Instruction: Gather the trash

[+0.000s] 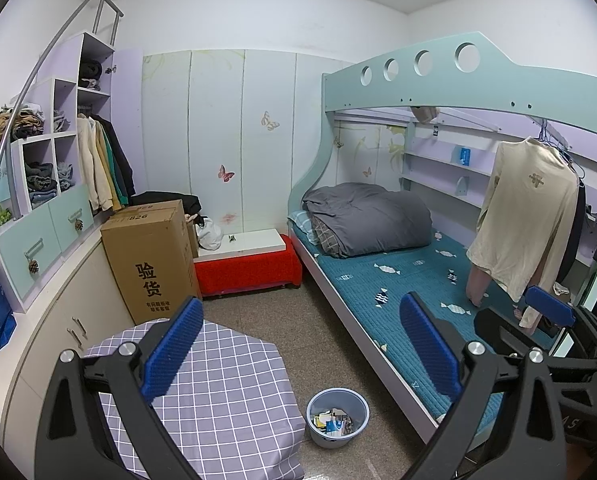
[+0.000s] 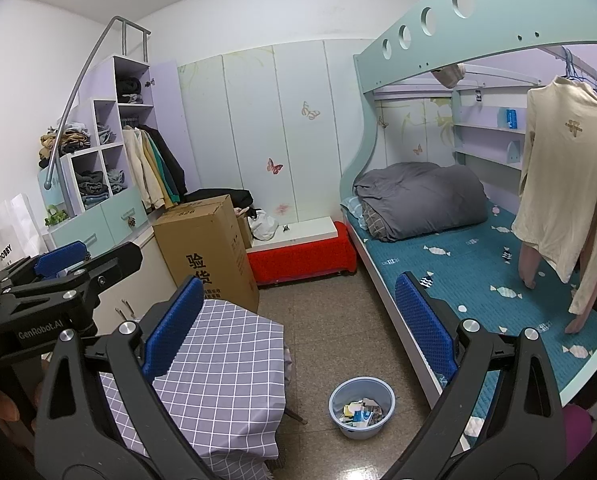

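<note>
In a small bedroom, between a table [image 1: 226,392] under a grey checked cloth and a bunk bed [image 1: 378,292] with a teal quilted cover. Both claws are held high and level, looking over the room, neither near any object.

Left claw [image 1: 302,348]: spread wide, nothing between the blue pads. Right claw [image 2: 298,332]: likewise released and empty. Each shows at the edge of the other's view, so the two are held side by side.

Task item: a pale blue bin [image 1: 337,417] stands on the tiled floor in the gap between table and bed, close to the bed frame. It already holds scraps of paper and wrappers [image 2: 361,411]. Probably placed there to be reachable from both table and bed.

No loose trash is visible on the floor, the tablecloth or the bed cover in these views. Judgement: either collecting is nearly done, or the remaining items lie out of frame.

Also noted: a cardboard box [image 1: 152,258] behind the table; a cream top [image 2: 566,196] hanging from the upper bunk.
</note>
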Demonstrator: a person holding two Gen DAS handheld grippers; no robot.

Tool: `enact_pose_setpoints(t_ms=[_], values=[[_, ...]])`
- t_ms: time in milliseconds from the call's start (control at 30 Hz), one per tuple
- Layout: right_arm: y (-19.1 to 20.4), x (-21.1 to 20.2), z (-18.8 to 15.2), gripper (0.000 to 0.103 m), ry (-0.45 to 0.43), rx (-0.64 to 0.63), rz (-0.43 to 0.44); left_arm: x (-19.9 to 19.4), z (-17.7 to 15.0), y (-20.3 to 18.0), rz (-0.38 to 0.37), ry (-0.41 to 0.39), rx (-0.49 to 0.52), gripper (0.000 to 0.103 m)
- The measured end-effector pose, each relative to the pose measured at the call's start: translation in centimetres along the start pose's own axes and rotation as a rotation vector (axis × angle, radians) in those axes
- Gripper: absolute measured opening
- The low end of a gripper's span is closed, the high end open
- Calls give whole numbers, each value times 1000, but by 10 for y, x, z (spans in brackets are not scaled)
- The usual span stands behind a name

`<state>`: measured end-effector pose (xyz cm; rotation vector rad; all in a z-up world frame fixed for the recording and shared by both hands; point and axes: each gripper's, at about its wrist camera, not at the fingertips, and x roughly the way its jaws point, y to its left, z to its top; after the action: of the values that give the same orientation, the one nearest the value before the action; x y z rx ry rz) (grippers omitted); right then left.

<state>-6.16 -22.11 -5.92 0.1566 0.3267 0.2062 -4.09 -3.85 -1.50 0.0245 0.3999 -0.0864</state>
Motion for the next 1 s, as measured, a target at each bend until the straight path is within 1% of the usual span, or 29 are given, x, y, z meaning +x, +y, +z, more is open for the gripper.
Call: enact_pose_setpoints(t_ms=[1000], values=[[-3, 7, -1, 94, 14, 5, 0, 4, -2, 6, 0, 5, -2, 97]])
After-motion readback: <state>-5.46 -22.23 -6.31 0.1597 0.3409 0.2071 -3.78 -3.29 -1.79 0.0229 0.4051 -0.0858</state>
